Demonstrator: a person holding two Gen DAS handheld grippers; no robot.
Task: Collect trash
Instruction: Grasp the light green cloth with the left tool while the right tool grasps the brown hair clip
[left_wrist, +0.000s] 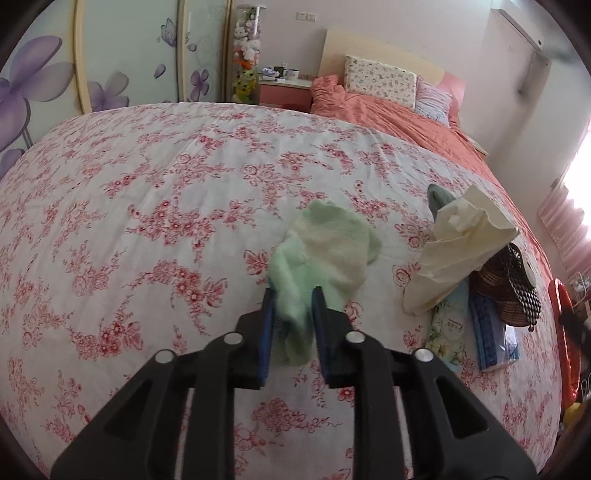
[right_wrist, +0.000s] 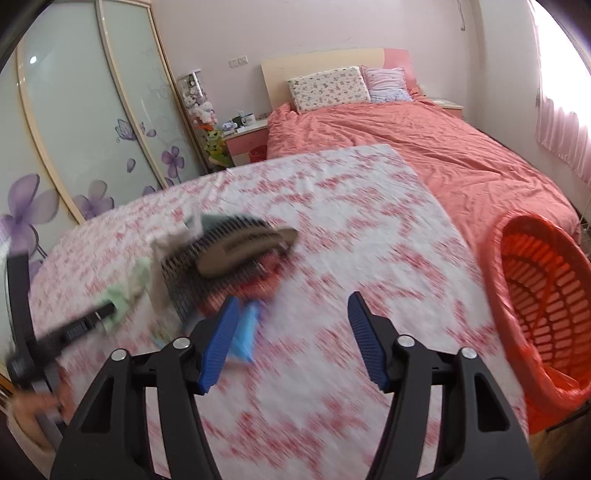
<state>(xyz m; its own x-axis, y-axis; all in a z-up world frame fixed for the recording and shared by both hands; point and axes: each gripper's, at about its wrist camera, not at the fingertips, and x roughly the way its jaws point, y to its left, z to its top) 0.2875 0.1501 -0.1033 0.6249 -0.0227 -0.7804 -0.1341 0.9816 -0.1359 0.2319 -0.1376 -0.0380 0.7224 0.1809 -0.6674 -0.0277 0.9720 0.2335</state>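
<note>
My left gripper (left_wrist: 293, 301) is shut on a pale green and cream cloth (left_wrist: 325, 251), which lies crumpled on the floral sheet (left_wrist: 147, 206). To its right lie a crumpled cream paper (left_wrist: 461, 251), a dark beaded slipper (left_wrist: 513, 291), a floral packet (left_wrist: 448, 332) and a blue box (left_wrist: 491, 332). My right gripper (right_wrist: 291, 306) is open and empty above the sheet (right_wrist: 332, 369). In the blurred right wrist view the slipper (right_wrist: 236, 251) and blue box (right_wrist: 247, 328) lie ahead to the left, and the left gripper (right_wrist: 92, 317) holds the cloth (right_wrist: 125, 291). An orange basket (right_wrist: 546, 317) with a red liner stands at the right.
A bed with a salmon cover (right_wrist: 443, 158) and pillows (right_wrist: 328, 88) lies behind the floral surface. A wardrobe with purple flower doors (right_wrist: 92, 129) runs along the left. A pink nightstand (left_wrist: 284, 92) and a toy-filled tube (left_wrist: 247, 51) stand at the back.
</note>
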